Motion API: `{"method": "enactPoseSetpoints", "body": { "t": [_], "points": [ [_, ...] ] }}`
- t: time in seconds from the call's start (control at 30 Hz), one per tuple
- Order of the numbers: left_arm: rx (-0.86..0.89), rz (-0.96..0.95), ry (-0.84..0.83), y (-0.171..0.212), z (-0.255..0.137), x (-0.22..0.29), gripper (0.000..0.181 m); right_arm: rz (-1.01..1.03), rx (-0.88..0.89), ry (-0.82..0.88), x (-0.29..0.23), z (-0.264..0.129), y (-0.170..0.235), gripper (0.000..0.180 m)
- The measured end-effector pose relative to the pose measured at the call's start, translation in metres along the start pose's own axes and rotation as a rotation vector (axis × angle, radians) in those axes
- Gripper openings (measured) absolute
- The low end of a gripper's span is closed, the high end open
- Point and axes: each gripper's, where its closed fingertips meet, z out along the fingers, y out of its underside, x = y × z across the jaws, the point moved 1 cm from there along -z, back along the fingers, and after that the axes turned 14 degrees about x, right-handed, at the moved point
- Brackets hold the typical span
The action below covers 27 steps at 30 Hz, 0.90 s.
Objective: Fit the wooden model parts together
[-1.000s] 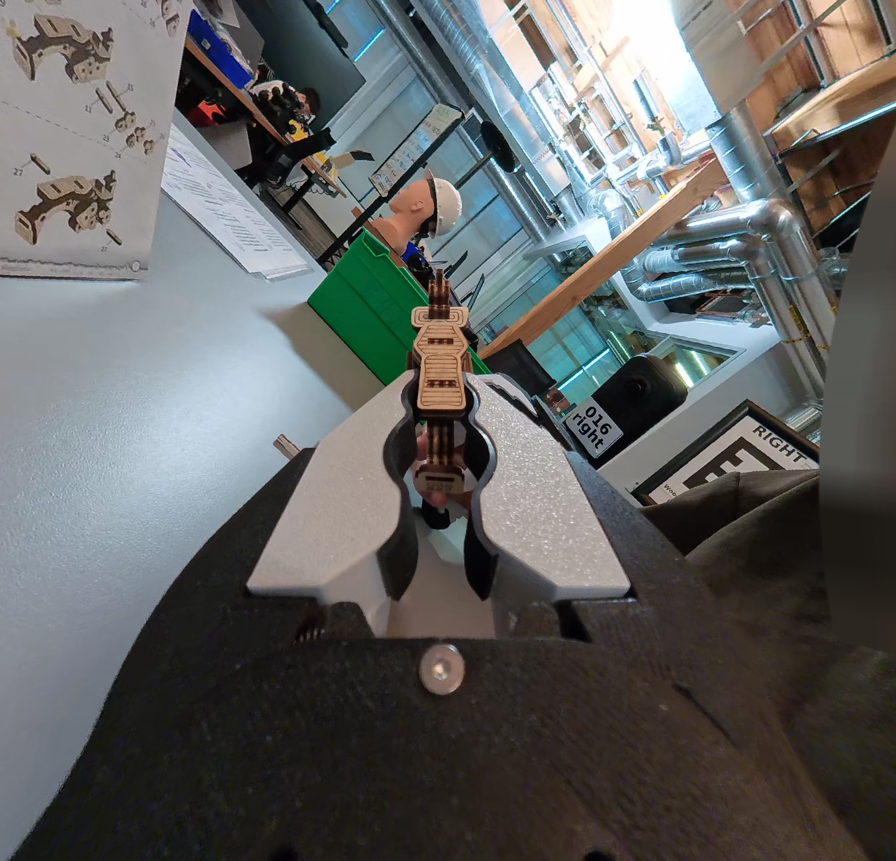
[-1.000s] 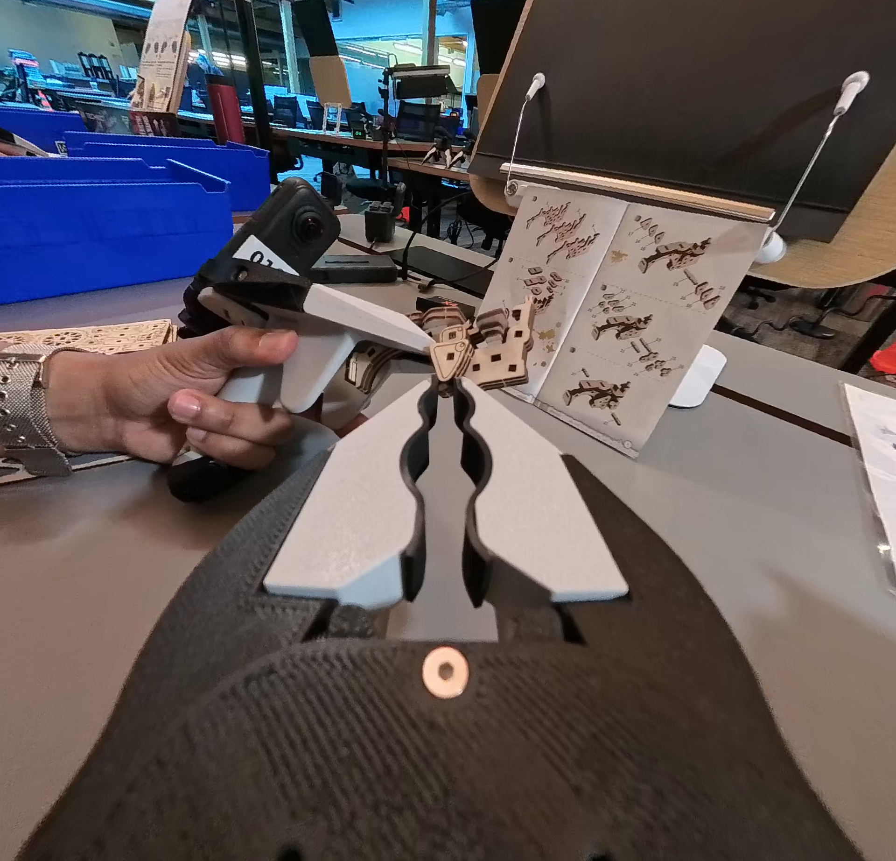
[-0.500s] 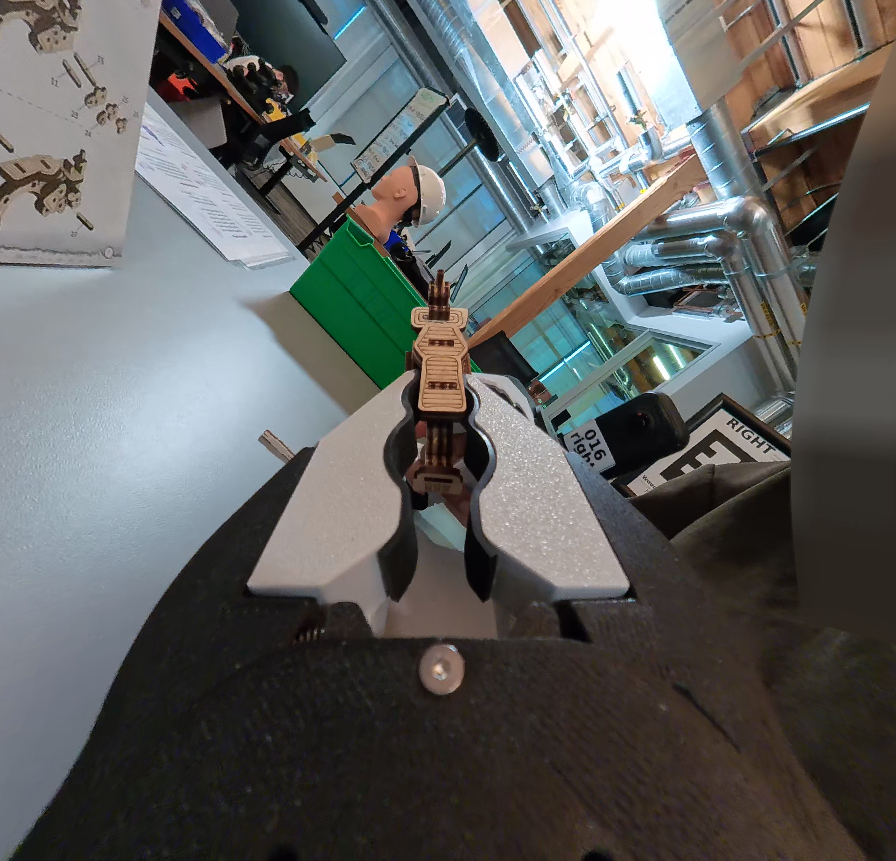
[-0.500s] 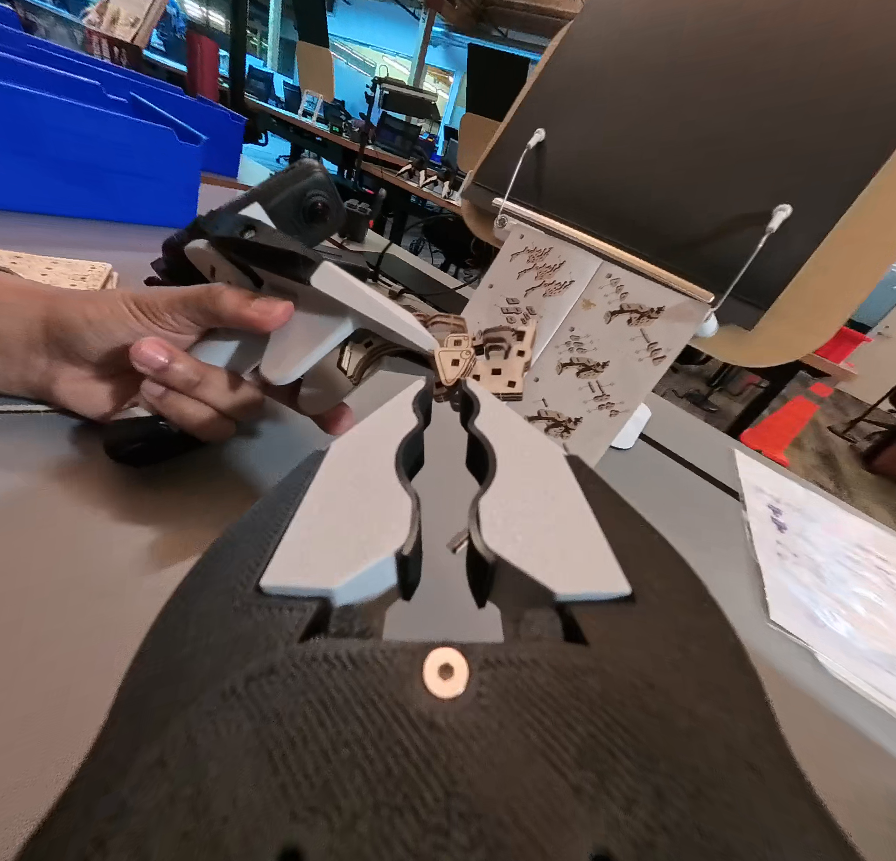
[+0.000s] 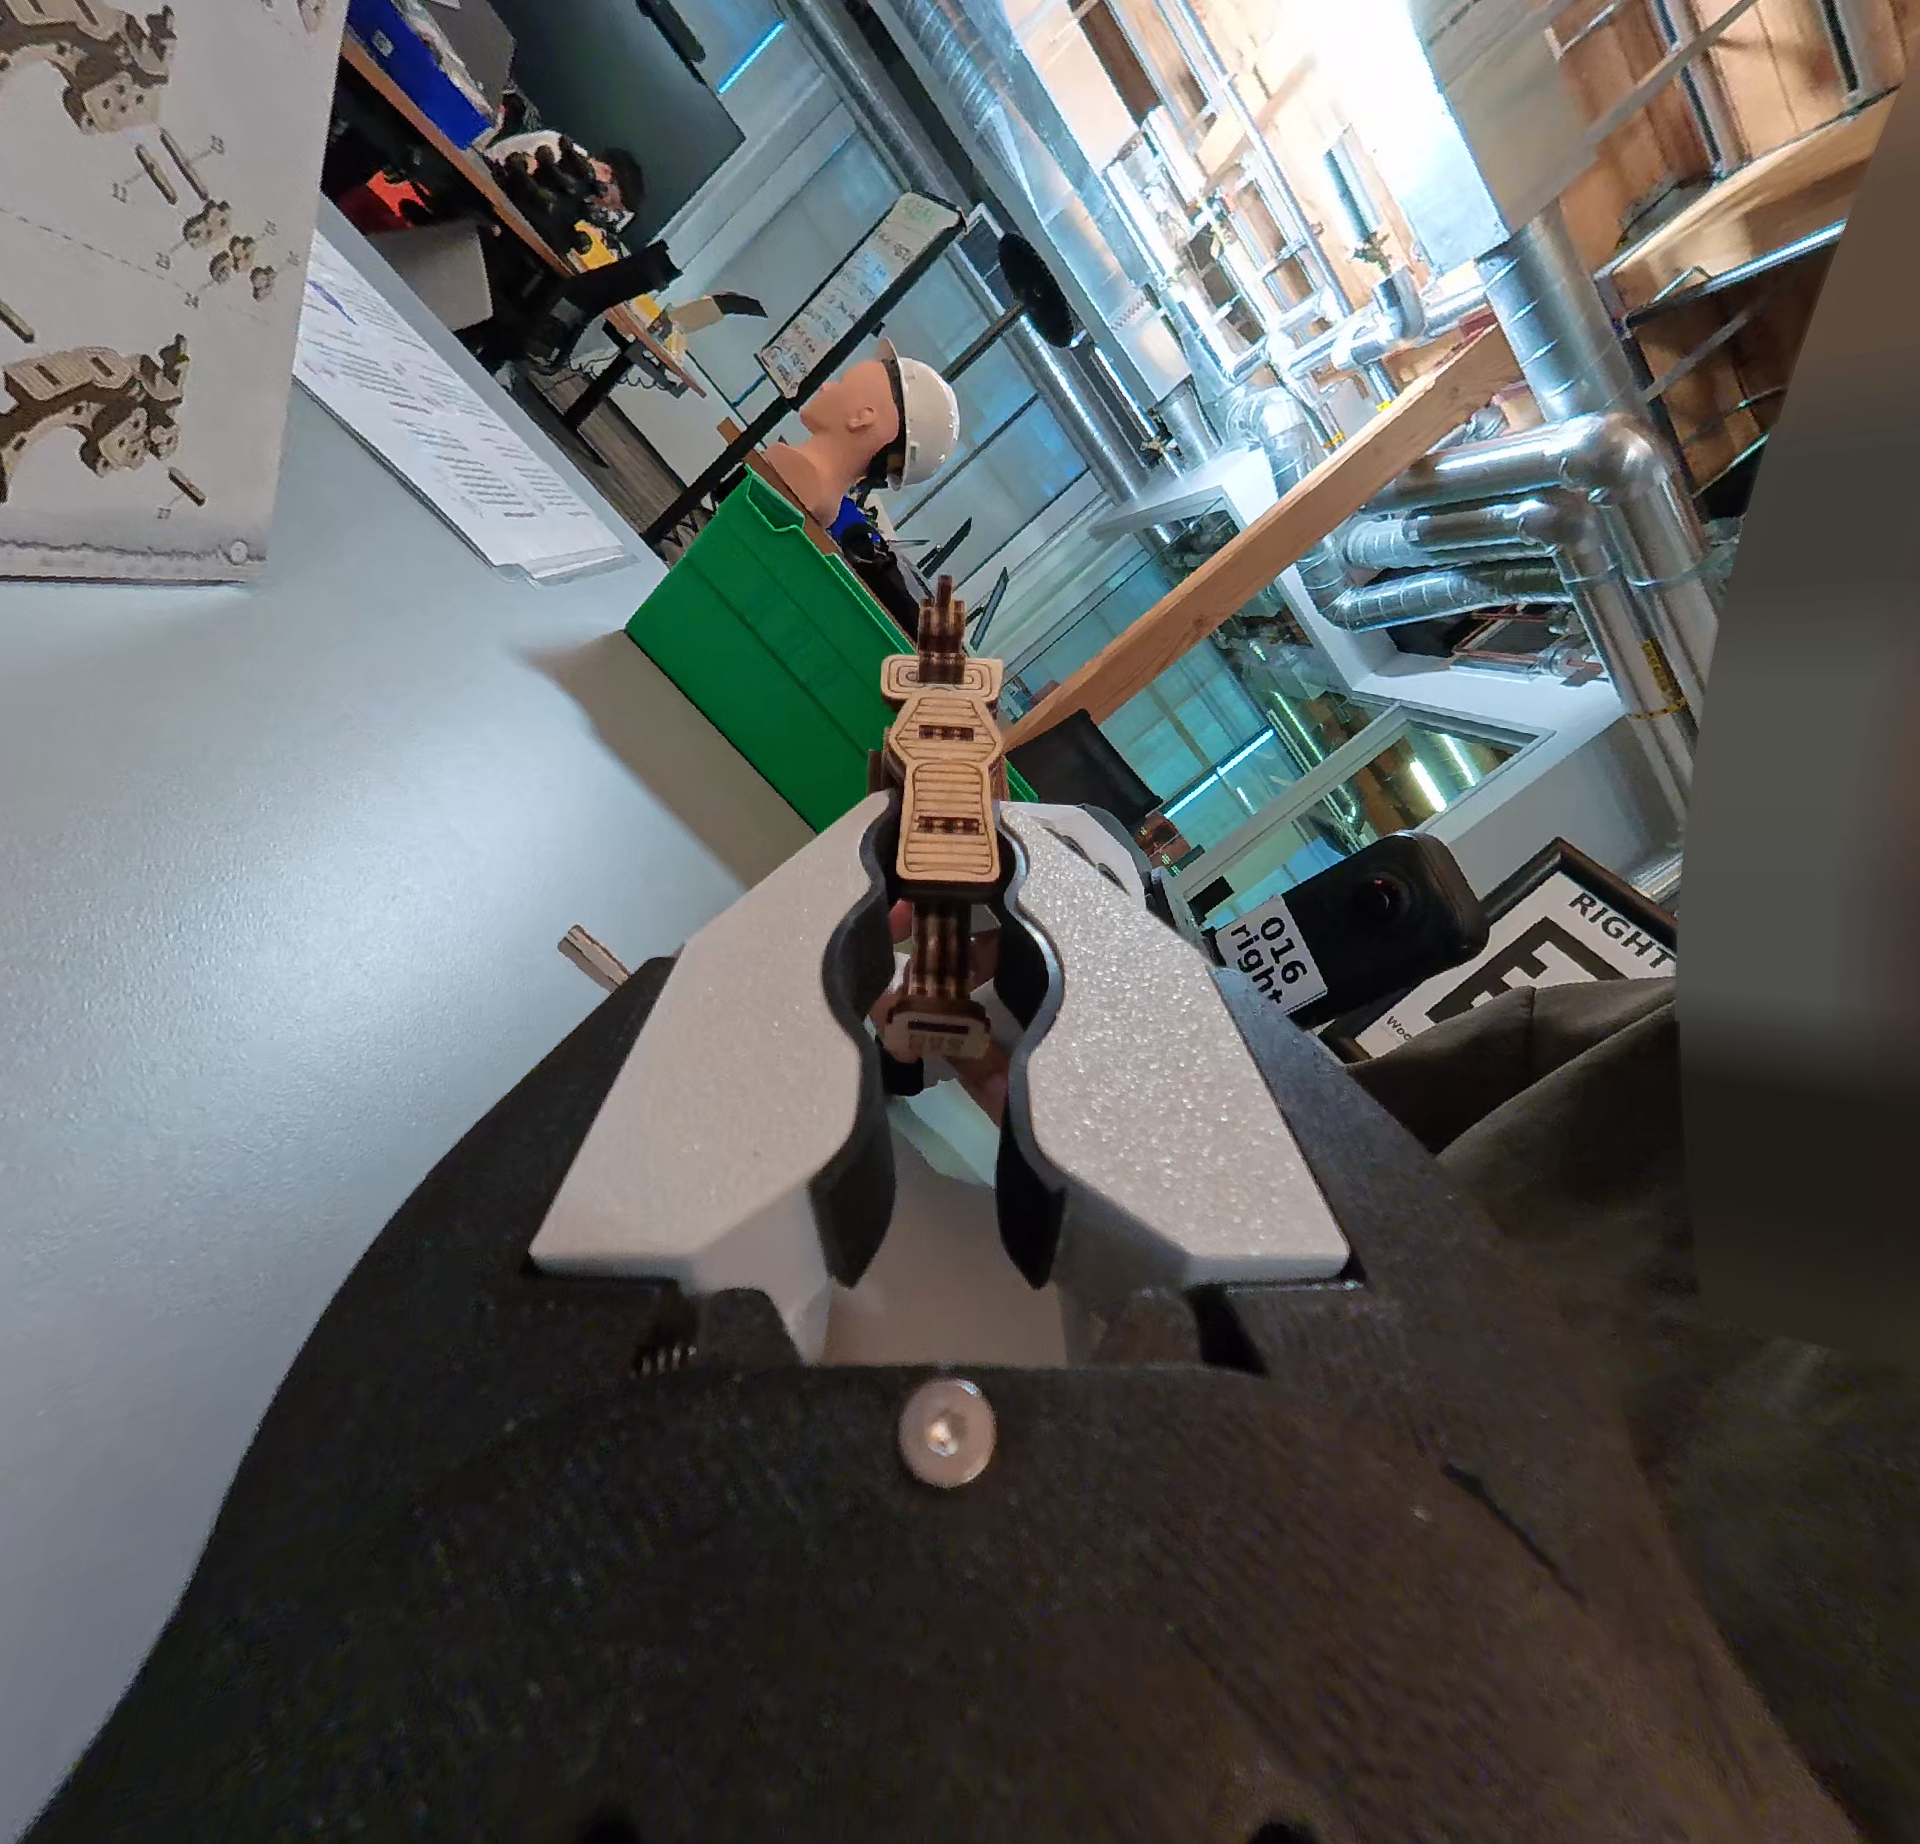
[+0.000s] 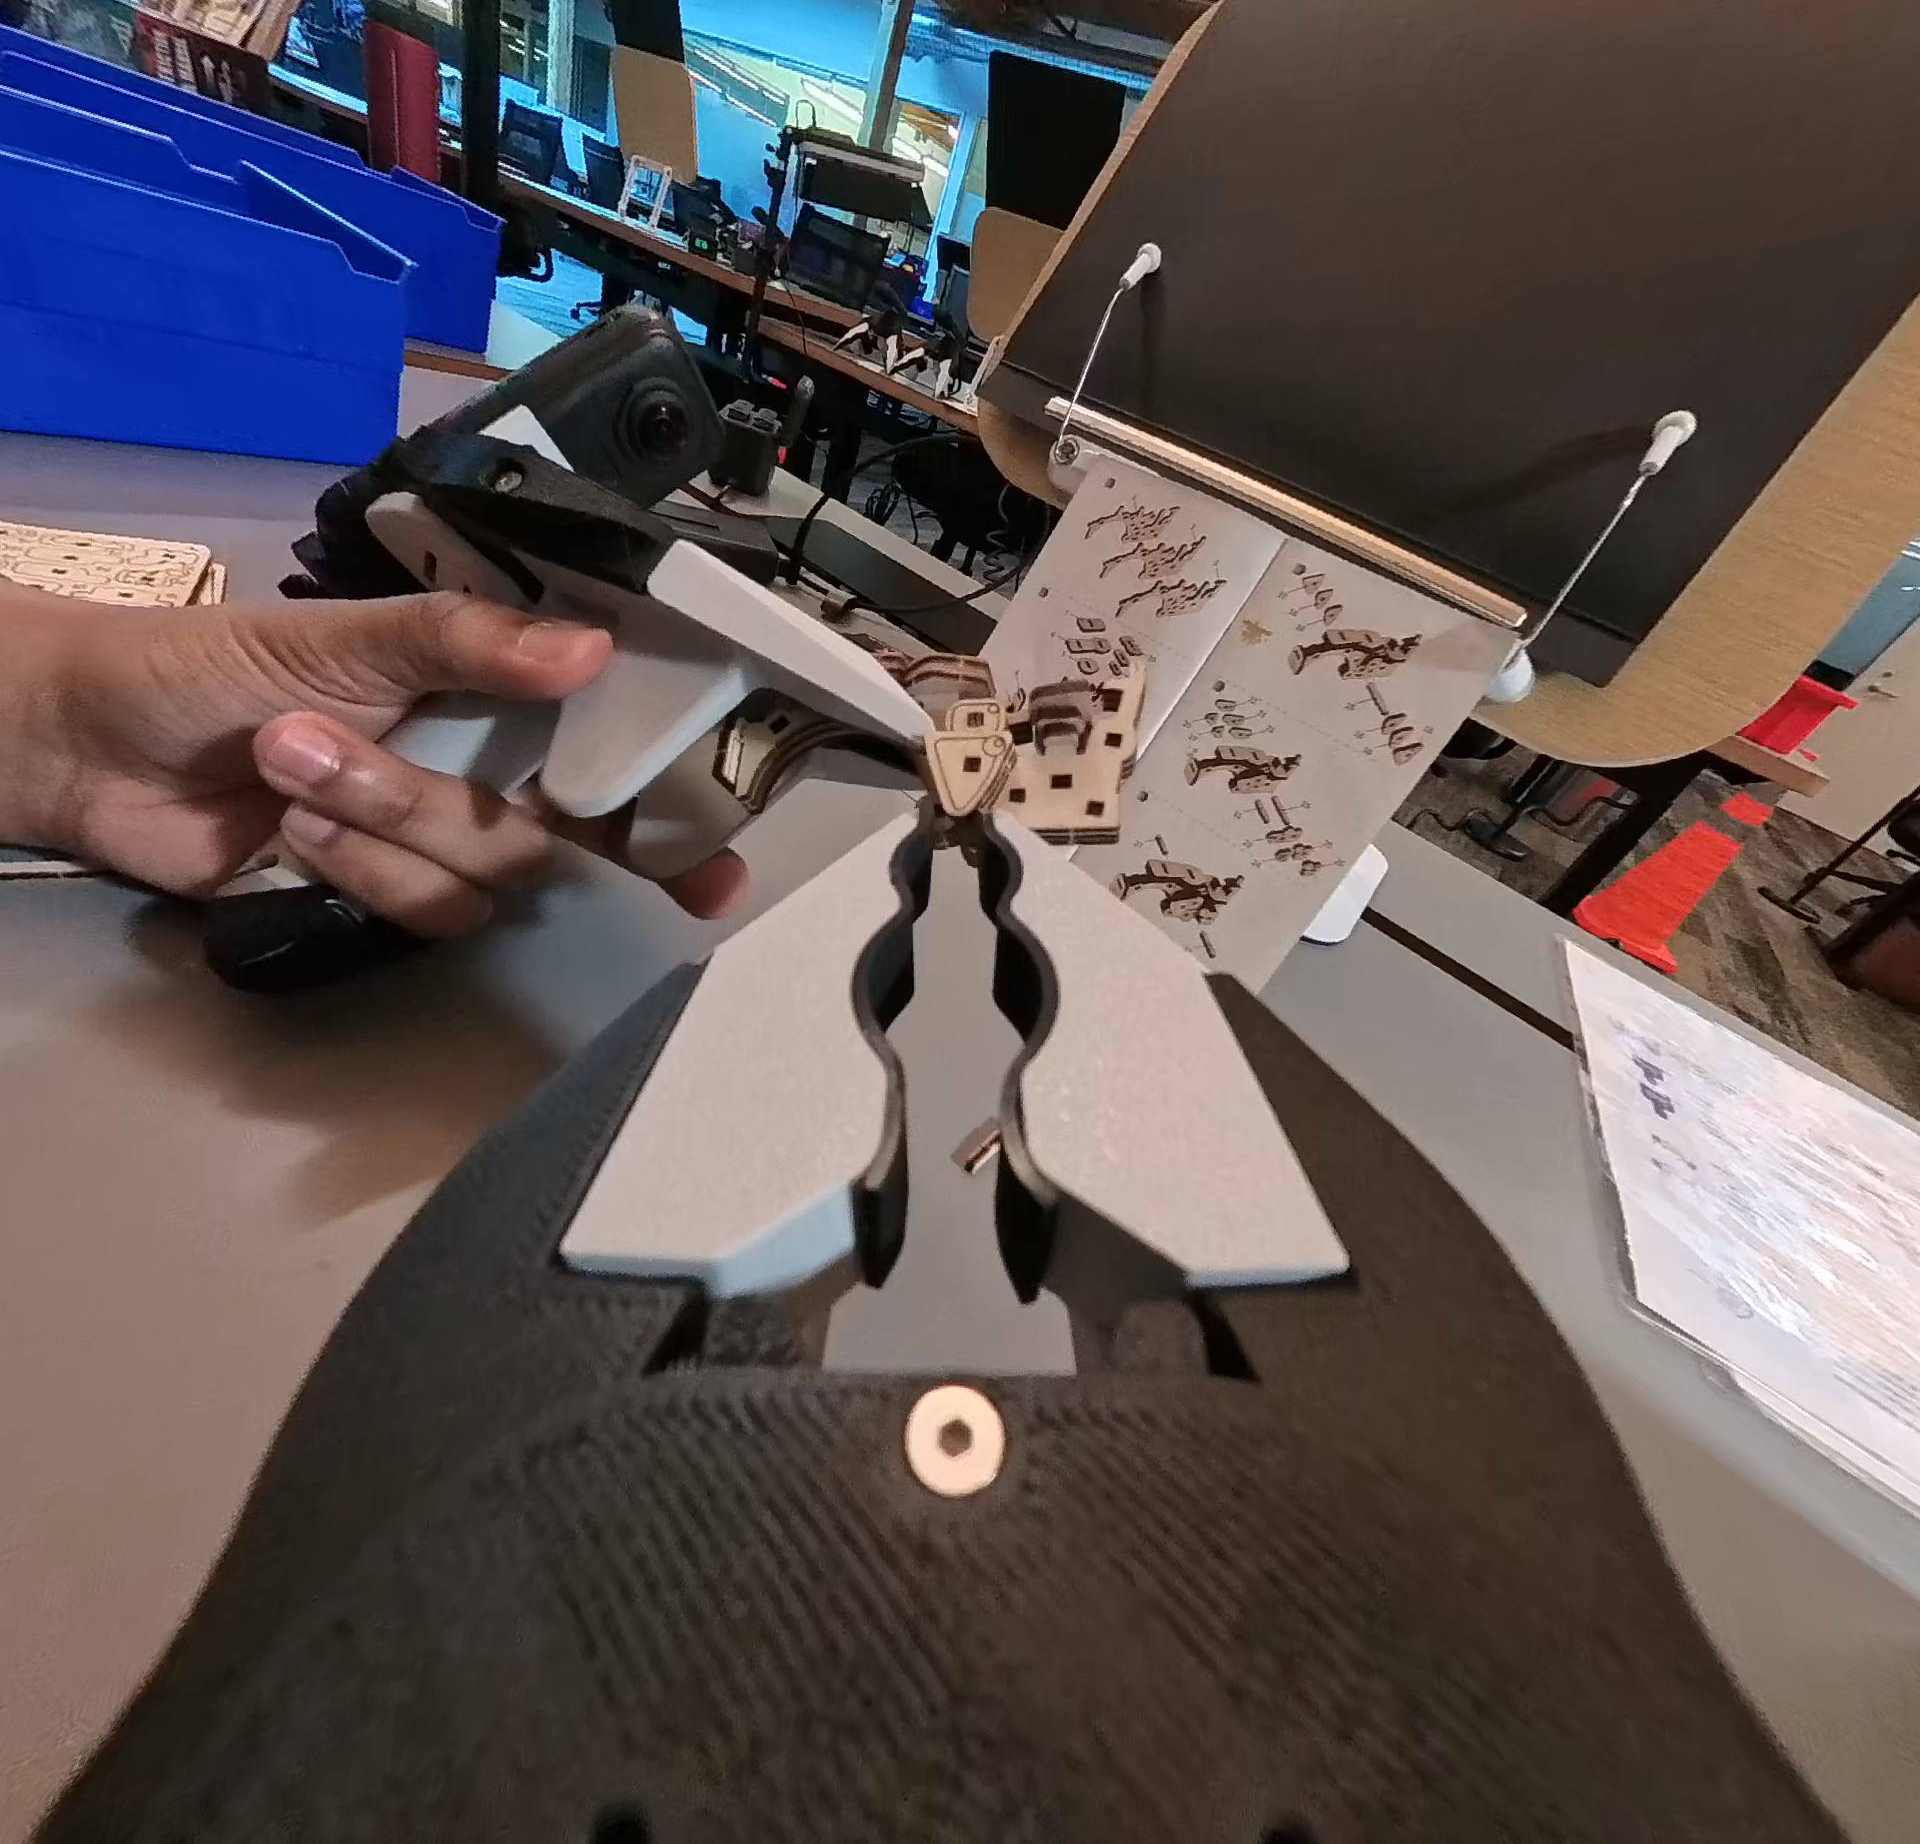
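Grey table point(image 6: 260, 1119), instruction sheet point(image 6: 1247, 714) behind wooden model point(image 6: 1039, 755)

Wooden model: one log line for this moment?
left gripper: shut on wooden model | right gripper: shut on small wooden part, against model | loose peg on table

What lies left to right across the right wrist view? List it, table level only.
blue bins → hand → wooden model → instruction sheet → laminated page
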Motion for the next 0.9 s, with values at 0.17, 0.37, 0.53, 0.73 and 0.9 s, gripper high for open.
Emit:
{"method": "enactPoseSetpoints", "body": {
  "t": [0.17, 0.37, 0.53, 0.73, 0.9],
  "points": [
    [-0.004, 0.001, -0.005, 0.0008, 0.0002, -0.0008, 0.011, 0.022, -0.008, 0.0, 0.0012, -0.0002, 0.0009, 0.004],
    [-0.02, 0.013, -0.009, 0.0034, 0.0006, -0.0009, 0.011, 0.056, -0.002, -0.002, 0.0044, -0.0014, 0.0004, 0.003],
    [-0.017, 0.01, -0.017, 0.0029, 0.0006, -0.002, 0.011, 0.069, -0.012, -0.016, 0.0048, -0.0012, 0.0022, 0.003],
    [-0.011, 0.027, -0.023, 0.0023, 0.0007, -0.0022, 0.011, 0.067, -0.014, -0.026, 0.0042, -0.0014, 0.0028, 0.003],
    [0.009, 0.06, -0.042, -0.0002, 0.0005, -0.0038, 0.011, -0.002, -0.009, -0.006, 0.0042, -0.0023, 0.0026, 0.008]
  ]
}}
